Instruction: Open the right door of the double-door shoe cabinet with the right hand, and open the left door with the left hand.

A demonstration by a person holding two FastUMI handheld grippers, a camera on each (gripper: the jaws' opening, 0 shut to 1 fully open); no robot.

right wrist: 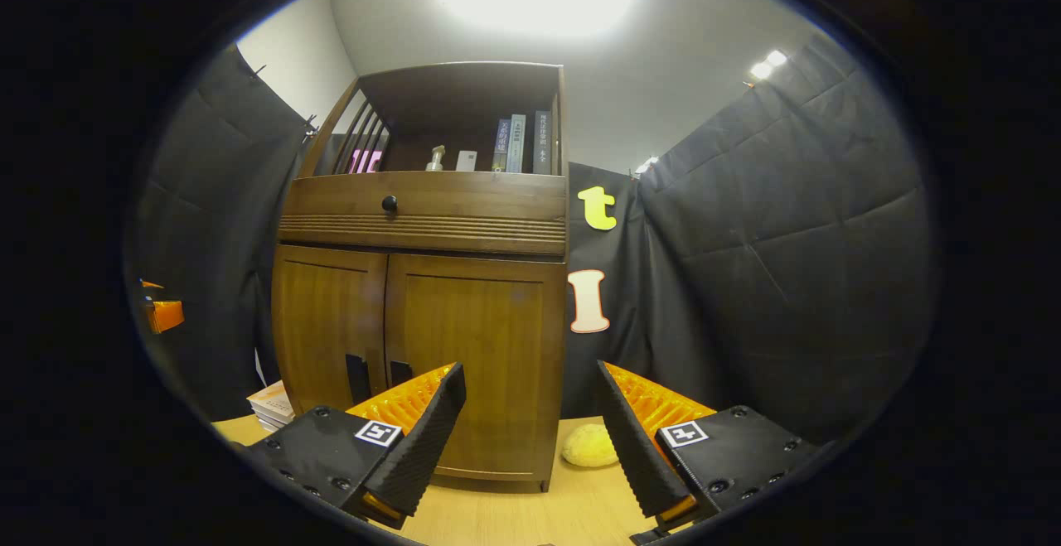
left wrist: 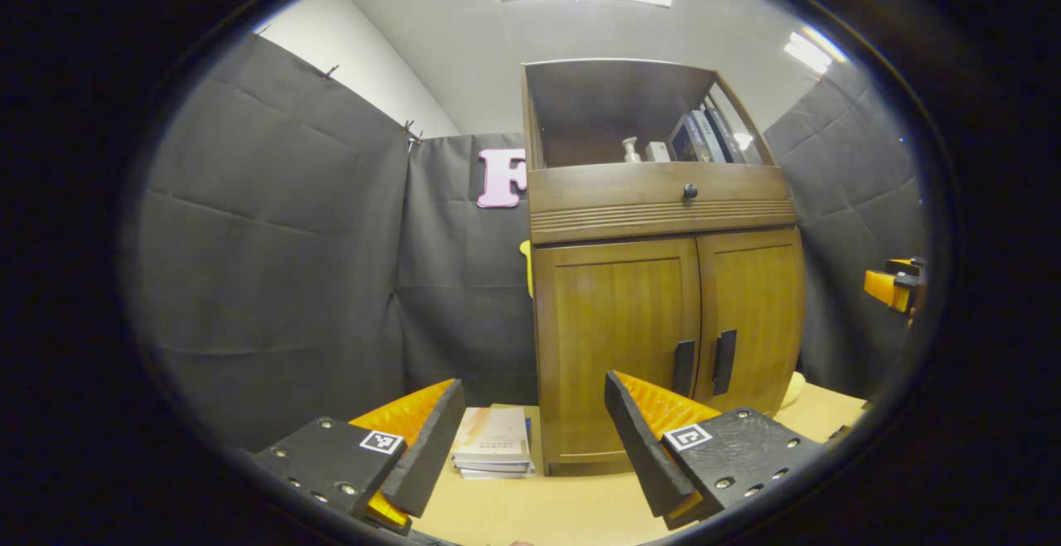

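A brown wooden shoe cabinet (left wrist: 655, 198) stands on the table with both lower doors closed. Its left door (left wrist: 613, 347) and right door (left wrist: 754, 314) each carry a dark vertical handle (left wrist: 684, 368) near the middle seam. My left gripper (left wrist: 535, 426) is open, some way in front of the left door's lower left corner. In the right gripper view the cabinet (right wrist: 431, 215) has its right door (right wrist: 477, 355) and left door (right wrist: 327, 330) closed. My right gripper (right wrist: 530, 413) is open before the right door's lower right edge, short of it.
A stack of books (left wrist: 493, 446) lies on the table left of the cabinet, and a yellow sponge-like lump (right wrist: 588, 445) lies at its right. A drawer with a round knob (left wrist: 690, 190) and an open shelf with books (right wrist: 518, 144) sit above the doors. The light wooden table (left wrist: 564, 509) runs toward me.
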